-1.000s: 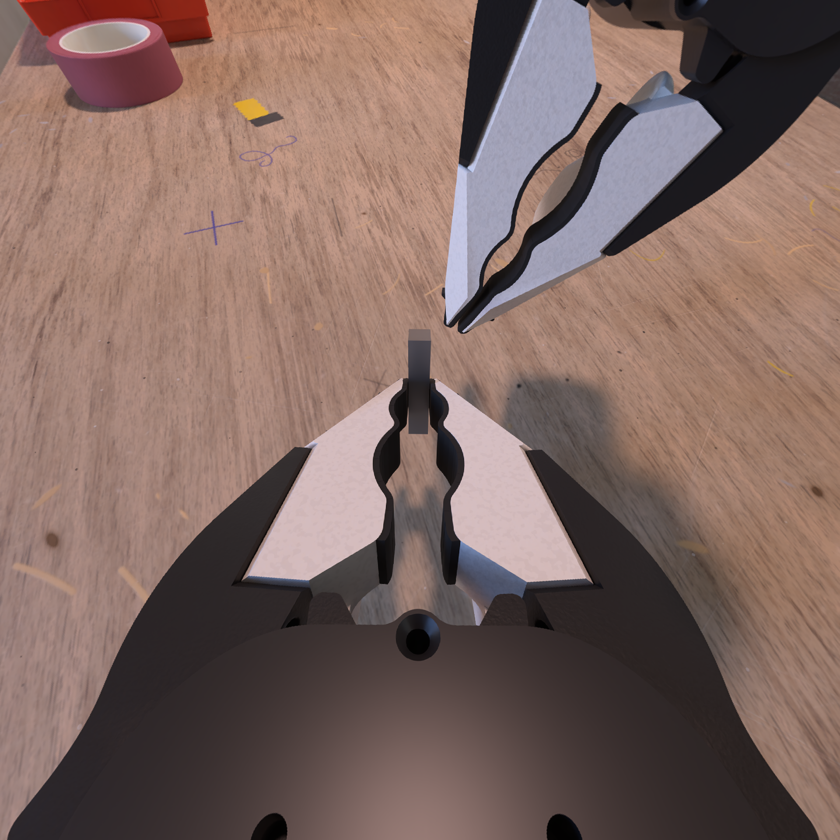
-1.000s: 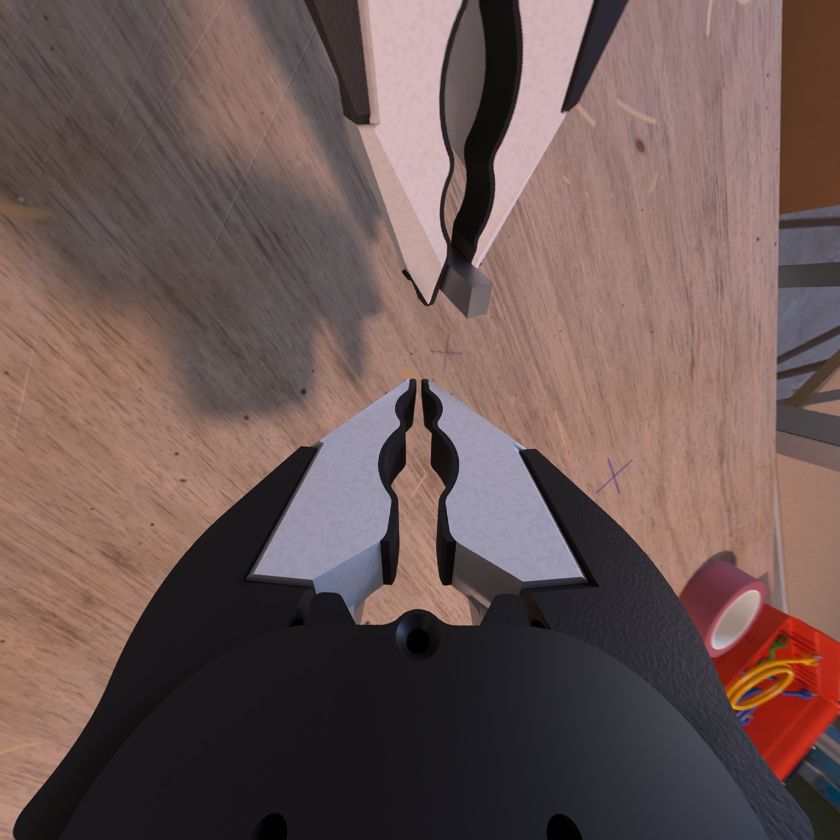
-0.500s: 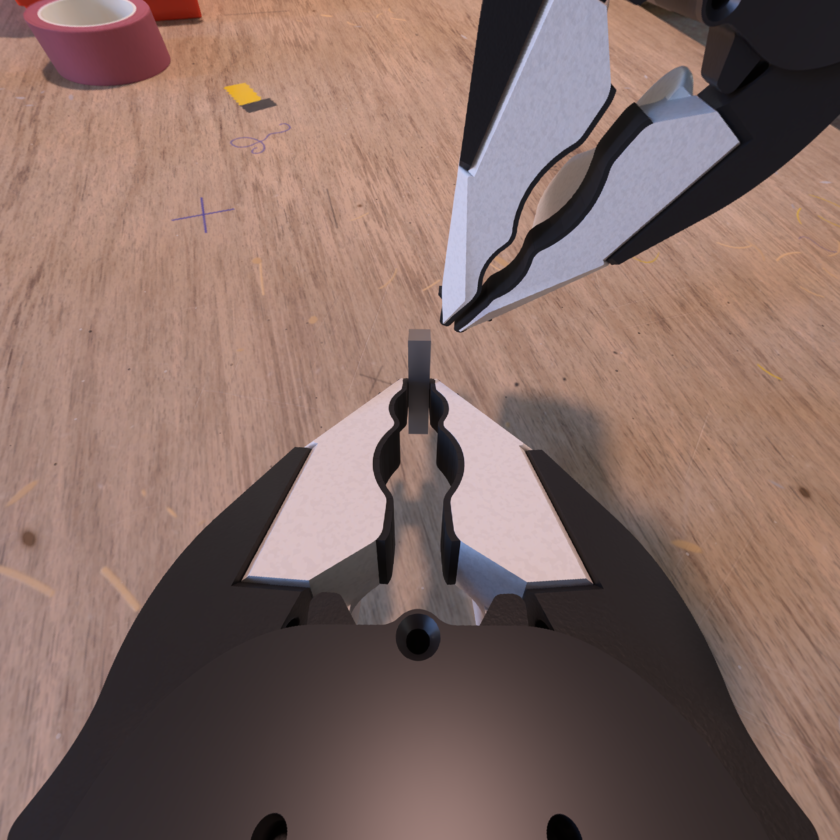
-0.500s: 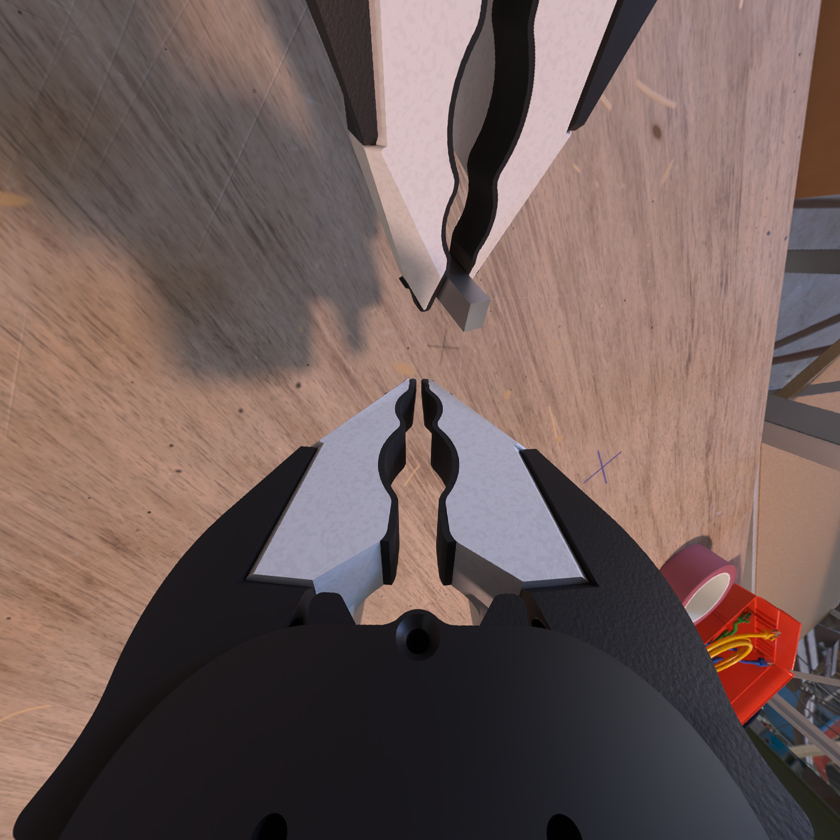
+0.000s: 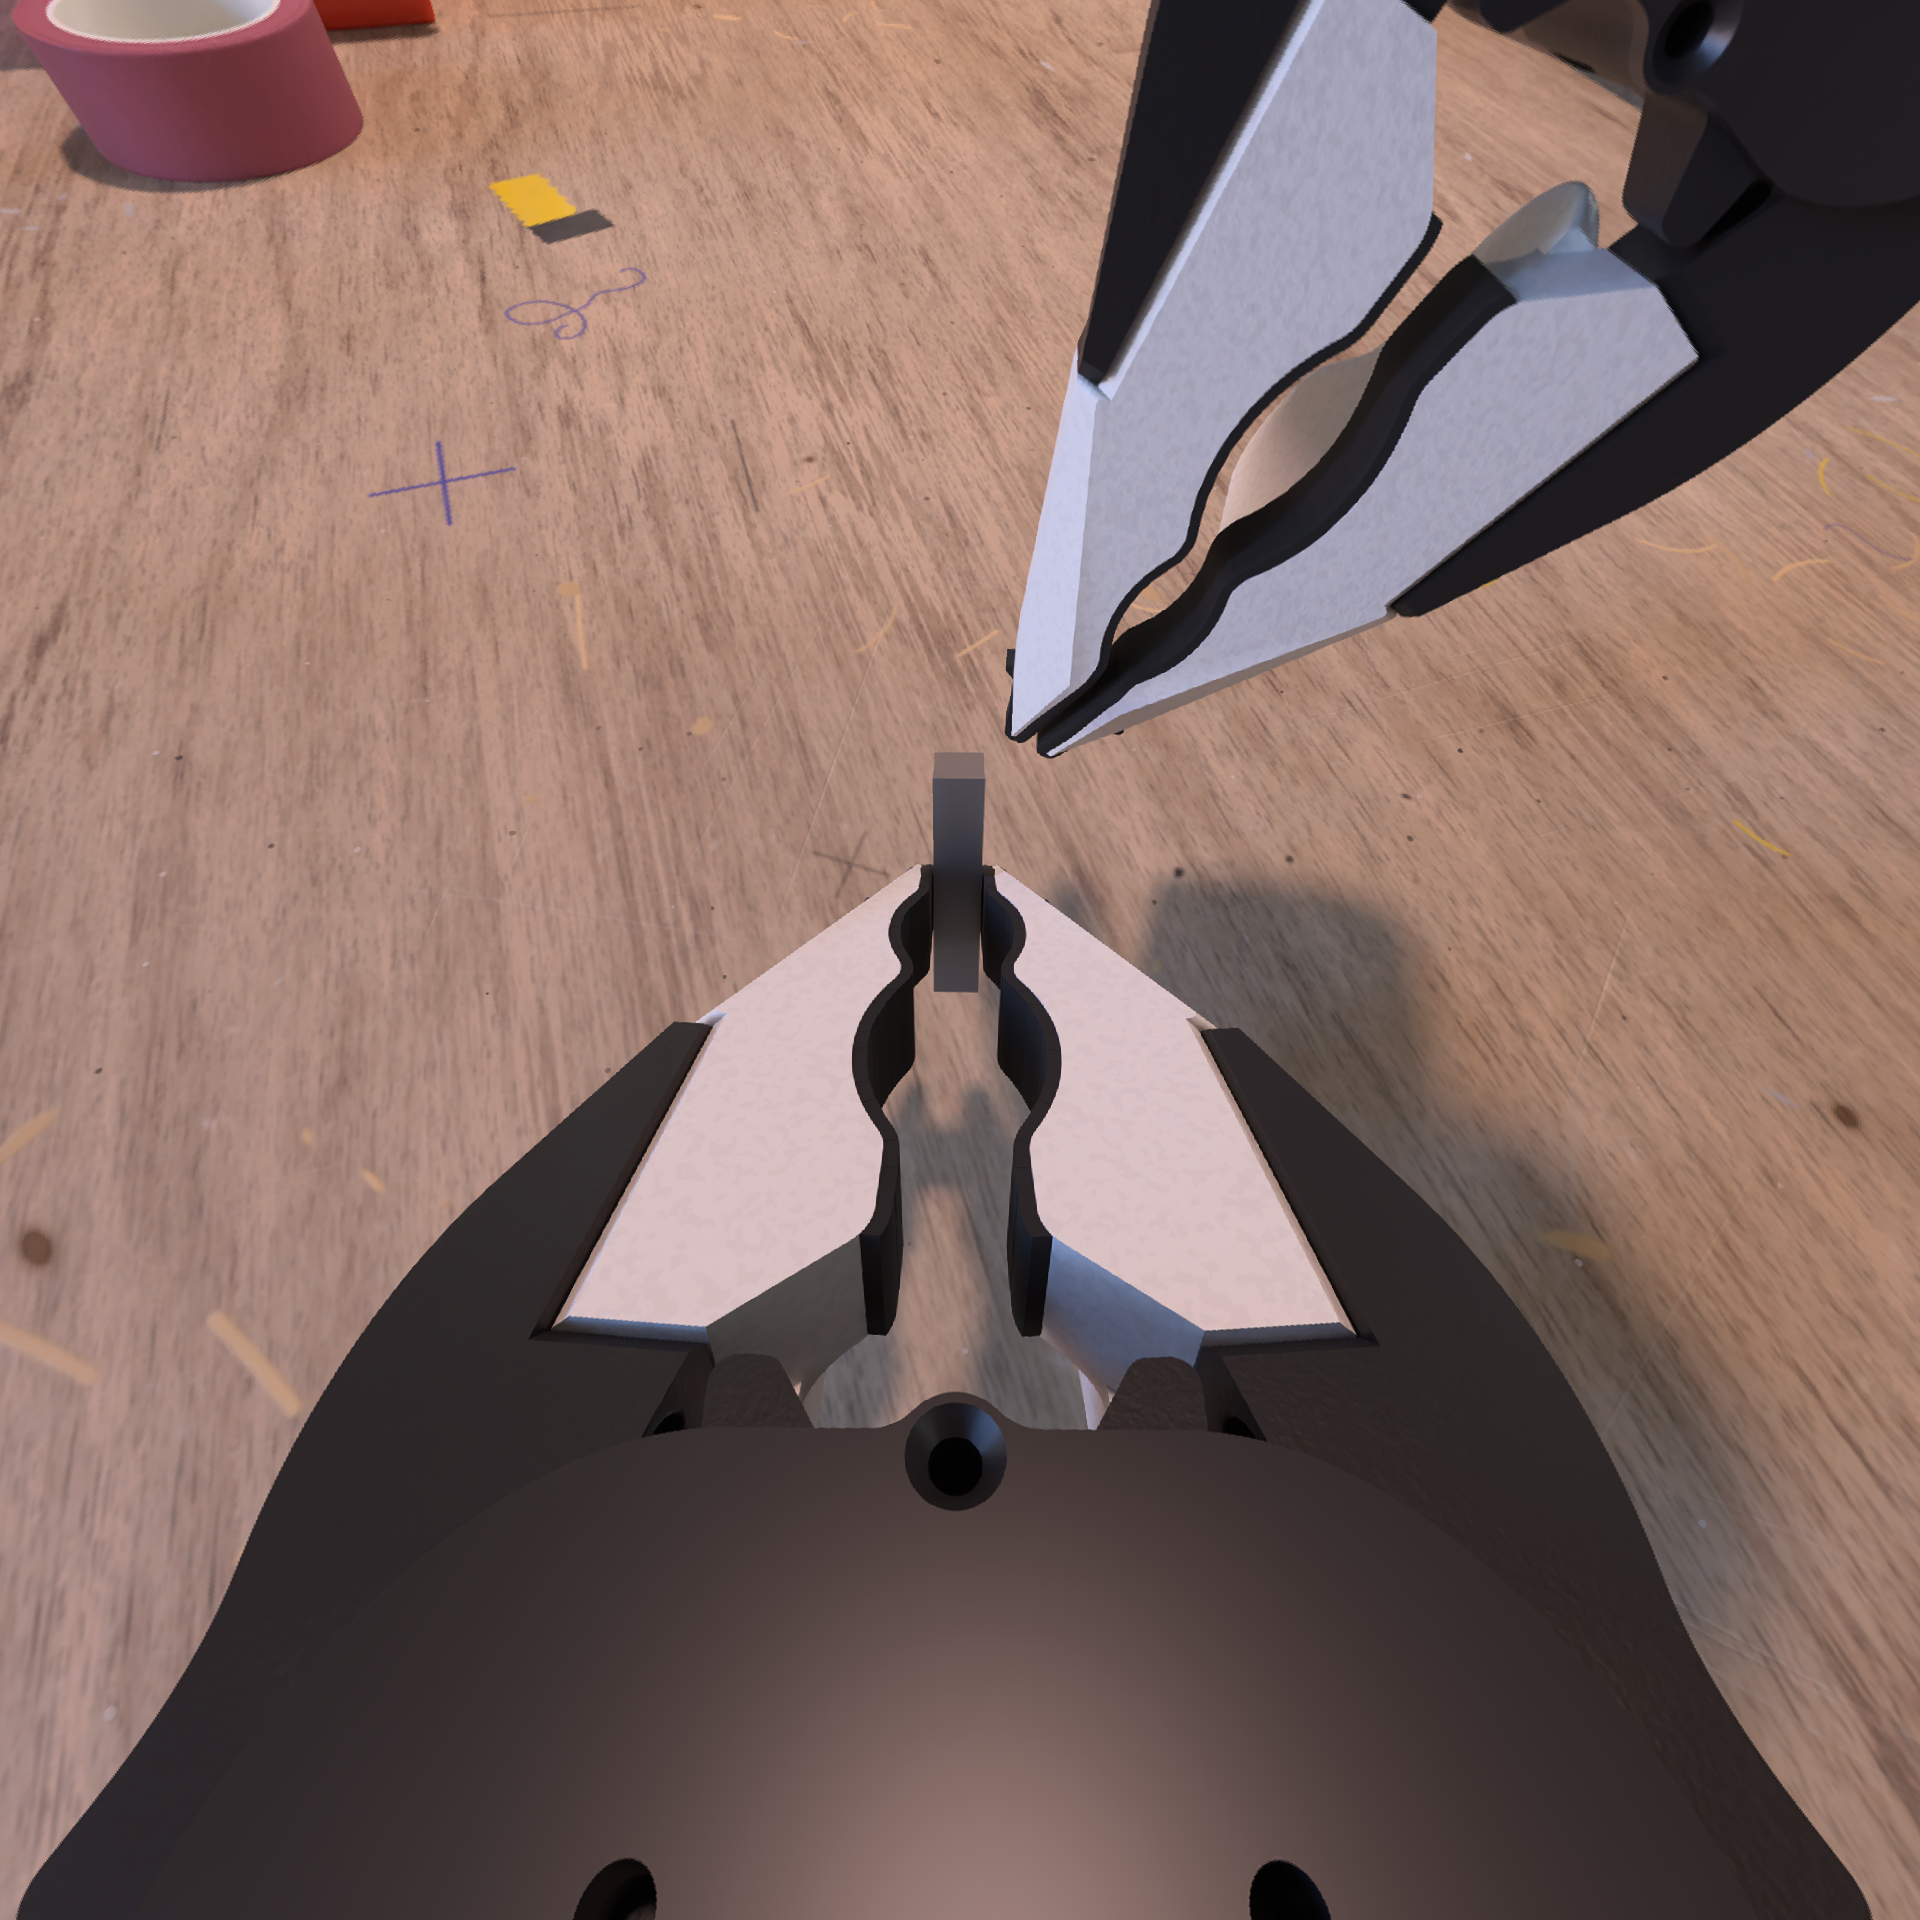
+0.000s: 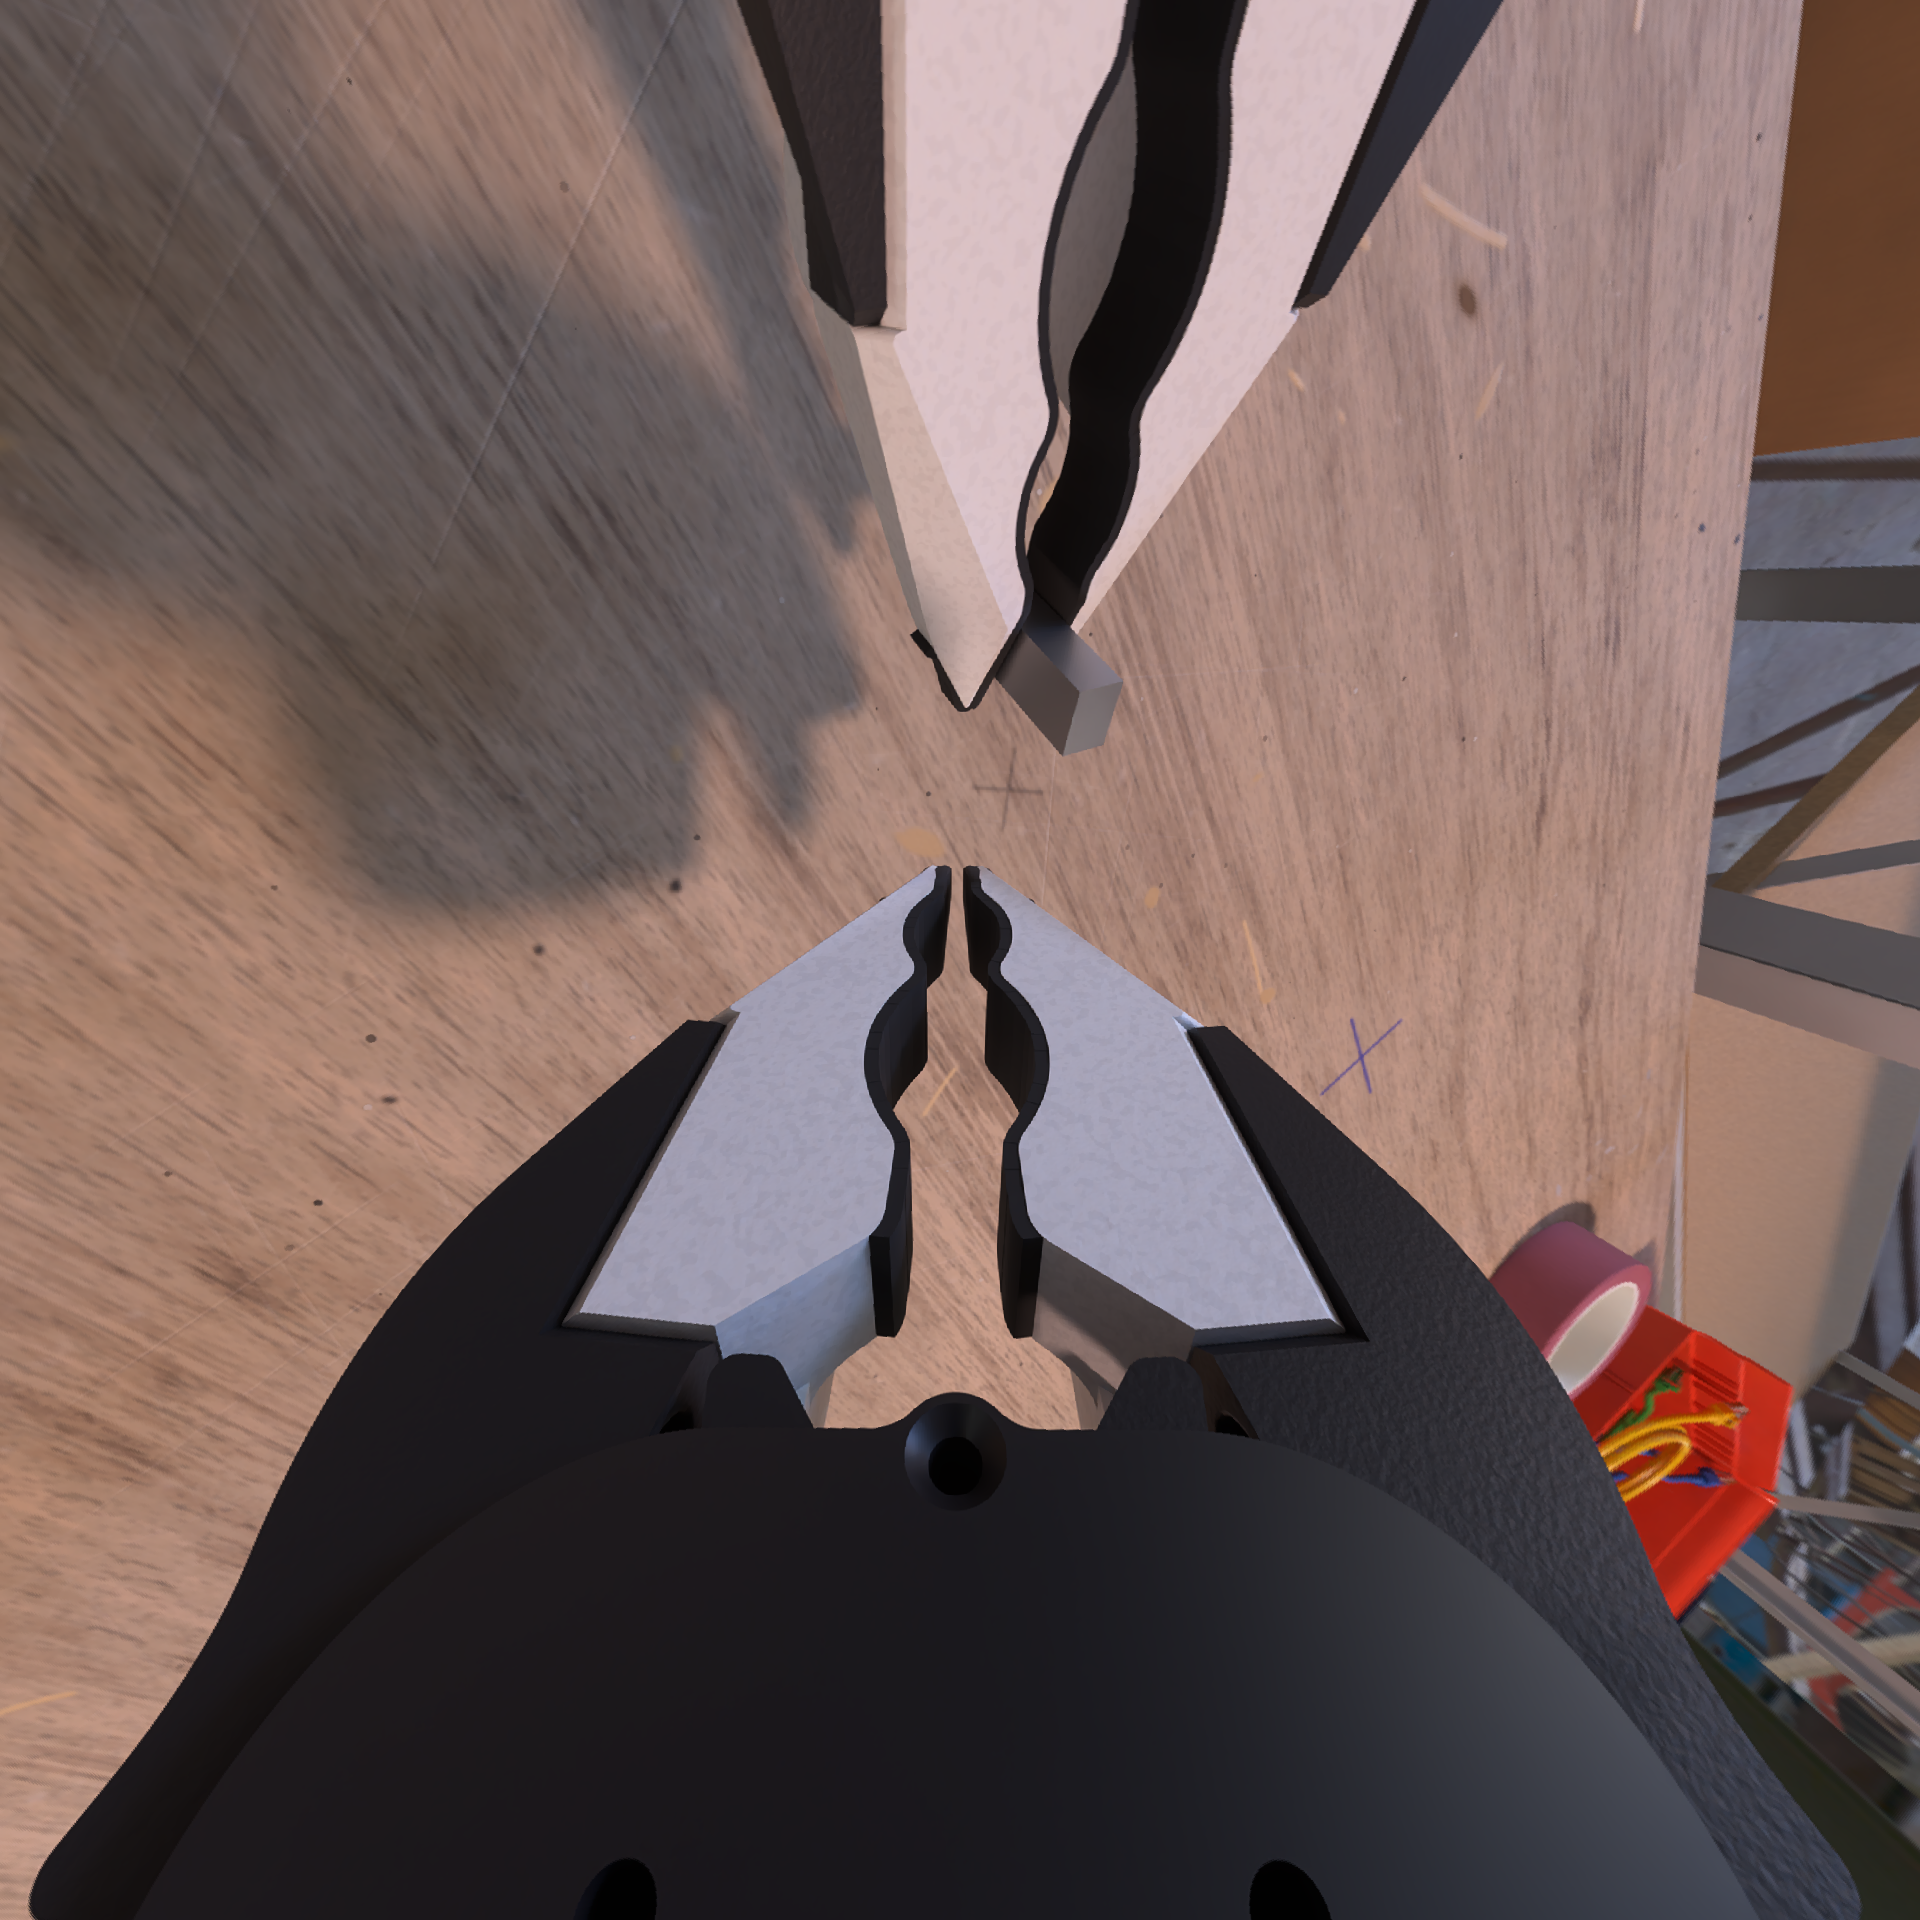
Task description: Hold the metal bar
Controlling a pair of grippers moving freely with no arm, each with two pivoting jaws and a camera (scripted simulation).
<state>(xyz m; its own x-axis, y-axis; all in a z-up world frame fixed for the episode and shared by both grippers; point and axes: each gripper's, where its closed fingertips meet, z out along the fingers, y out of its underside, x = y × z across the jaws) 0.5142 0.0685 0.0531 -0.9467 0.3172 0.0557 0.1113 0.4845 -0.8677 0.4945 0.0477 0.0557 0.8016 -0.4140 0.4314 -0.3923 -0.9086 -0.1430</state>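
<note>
Left hand-held gripper [image 5: 957, 883] around metal bar [image 5: 957, 831]

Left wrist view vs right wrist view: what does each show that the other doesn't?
Only the left wrist view: a yellow and grey patch on the table, with a purple squiggle beside it.

Only the right wrist view: coiled wires inside the red bin, and a metal frame beyond the table edge.

Both: the metal bar clamped at the left gripper tips, the right gripper shut, empty and close to the bar, the maroon tape roll, and the wooden table.
</note>
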